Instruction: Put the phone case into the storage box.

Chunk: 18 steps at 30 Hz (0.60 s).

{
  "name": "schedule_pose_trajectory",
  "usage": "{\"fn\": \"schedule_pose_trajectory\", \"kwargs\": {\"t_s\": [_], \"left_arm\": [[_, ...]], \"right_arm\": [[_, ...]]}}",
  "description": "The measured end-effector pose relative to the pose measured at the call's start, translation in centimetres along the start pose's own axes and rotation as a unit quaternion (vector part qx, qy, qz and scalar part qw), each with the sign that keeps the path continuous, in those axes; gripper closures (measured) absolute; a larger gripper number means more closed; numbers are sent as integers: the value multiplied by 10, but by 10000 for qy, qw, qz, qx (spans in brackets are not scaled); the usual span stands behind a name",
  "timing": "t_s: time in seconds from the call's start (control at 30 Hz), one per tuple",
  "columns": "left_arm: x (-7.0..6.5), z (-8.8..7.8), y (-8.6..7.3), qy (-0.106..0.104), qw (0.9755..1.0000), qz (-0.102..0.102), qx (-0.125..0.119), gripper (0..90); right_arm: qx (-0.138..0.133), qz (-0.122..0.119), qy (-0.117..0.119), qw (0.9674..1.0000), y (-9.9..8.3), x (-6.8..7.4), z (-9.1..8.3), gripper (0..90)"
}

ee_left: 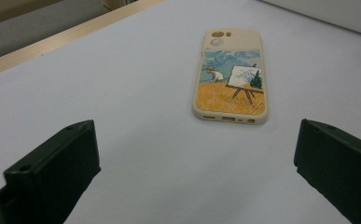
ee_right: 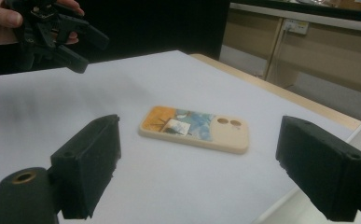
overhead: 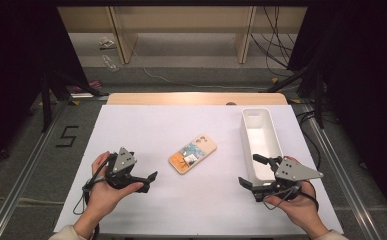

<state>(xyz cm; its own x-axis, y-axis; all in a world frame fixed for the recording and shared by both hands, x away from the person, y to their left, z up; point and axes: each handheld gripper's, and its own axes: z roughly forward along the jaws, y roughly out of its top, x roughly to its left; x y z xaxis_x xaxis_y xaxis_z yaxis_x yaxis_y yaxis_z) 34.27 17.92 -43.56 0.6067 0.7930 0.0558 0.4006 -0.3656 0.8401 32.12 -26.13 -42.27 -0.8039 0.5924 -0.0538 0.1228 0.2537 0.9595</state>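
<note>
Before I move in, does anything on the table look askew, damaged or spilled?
Nothing is spilled or damaged. The phone case lies flat, picture side up, at an angle to the table edges. The white bin stands upright beside it, apparently empty.

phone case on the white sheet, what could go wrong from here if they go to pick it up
1. The phone case lies flat and thin on the white sheet, so the left gripper could slide it along rather than get under an edge.
2. The white bin stands right beside the right gripper; a swing toward the case might knock it.
3. Both grippers are open and face the case from opposite sides, so they might collide over it.
</note>
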Motion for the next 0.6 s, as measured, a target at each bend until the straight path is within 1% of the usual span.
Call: {"fn": "schedule_pose_trajectory", "kwargs": {"t_s": [0.27, 0.37, 0.6], "left_arm": [[0, 0, 0, -10, 10000, 6, -6, 0], [0, 0, 1, -8, 10000, -24, -42, 0], [1, 7, 6, -29, 10000, -71, -38, 4]], "right_arm": [[3, -8, 11, 10000, 0, 1, 0, 148], [12, -9, 3, 10000, 0, 2, 0, 149], [-4, -36, 8, 10000, 0, 2, 1, 149]]}}
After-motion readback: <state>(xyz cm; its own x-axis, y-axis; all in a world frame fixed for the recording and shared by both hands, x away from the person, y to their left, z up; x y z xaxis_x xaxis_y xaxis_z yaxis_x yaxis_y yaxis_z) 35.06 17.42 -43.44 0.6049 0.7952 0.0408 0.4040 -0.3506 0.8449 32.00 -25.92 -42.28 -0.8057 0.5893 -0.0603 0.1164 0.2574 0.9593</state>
